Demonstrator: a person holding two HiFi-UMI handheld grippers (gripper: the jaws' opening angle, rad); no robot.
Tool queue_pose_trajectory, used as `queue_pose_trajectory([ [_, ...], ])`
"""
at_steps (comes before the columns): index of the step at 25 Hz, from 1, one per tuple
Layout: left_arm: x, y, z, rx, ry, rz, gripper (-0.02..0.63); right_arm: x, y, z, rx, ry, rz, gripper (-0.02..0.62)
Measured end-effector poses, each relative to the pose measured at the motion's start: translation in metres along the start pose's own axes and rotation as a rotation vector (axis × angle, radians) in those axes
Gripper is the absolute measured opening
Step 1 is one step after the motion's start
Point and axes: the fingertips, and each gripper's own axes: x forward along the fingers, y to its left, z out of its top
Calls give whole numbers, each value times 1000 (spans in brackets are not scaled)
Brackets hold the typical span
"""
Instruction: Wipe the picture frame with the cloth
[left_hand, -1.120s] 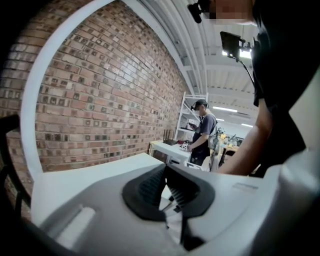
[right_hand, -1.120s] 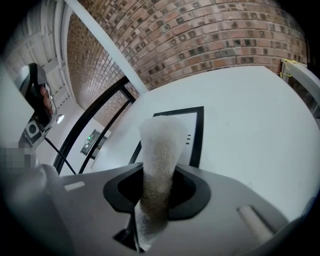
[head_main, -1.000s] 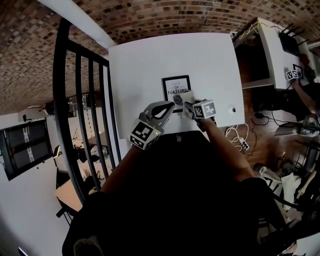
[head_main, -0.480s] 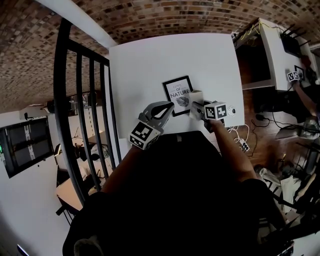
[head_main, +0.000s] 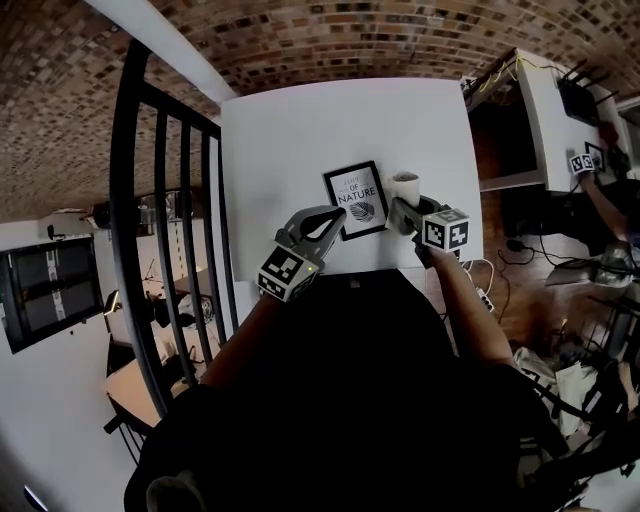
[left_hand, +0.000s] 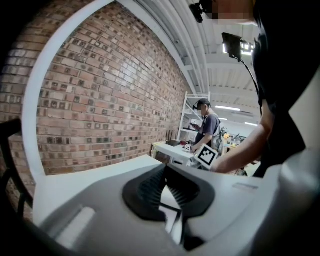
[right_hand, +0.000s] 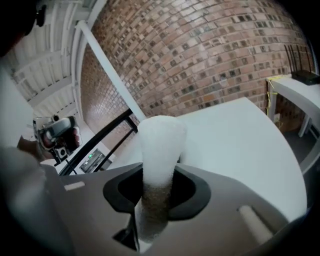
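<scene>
Black metal railing: stands along the left edge of the table, its bars running from near to far.
White rectangular table: reaches from the person to the red-brown brick wall on the far side.
Left gripper: over the near part of the table, with its tip at the near left corner of the frame. Its jaws are drawn together at the tips and nothing is clamped between them. In the left gripper view a corner of the frame shows below, through the gap behind the tips.
Black-edged picture frame with a white printed sheet: lies flat on the near middle of the table, slightly turned, between the two grippers.
White fluffy folded cloth: just to the right of the frame, standing up out of the right gripper's jaws.
Right gripper: near the table's right near corner, clenched on the lower end of the cloth.
White side desk: further right, beyond the table's right edge.
</scene>
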Motion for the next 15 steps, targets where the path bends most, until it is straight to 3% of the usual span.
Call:
queue_pose_trajectory([
  [7,3,-5,16,7,-40,-6,0,-37,86,85,-265,-232,170,107],
  [15,-2,-16,41,38,-128,-22,0,-83,156,130,-465,-379,285,107],
])
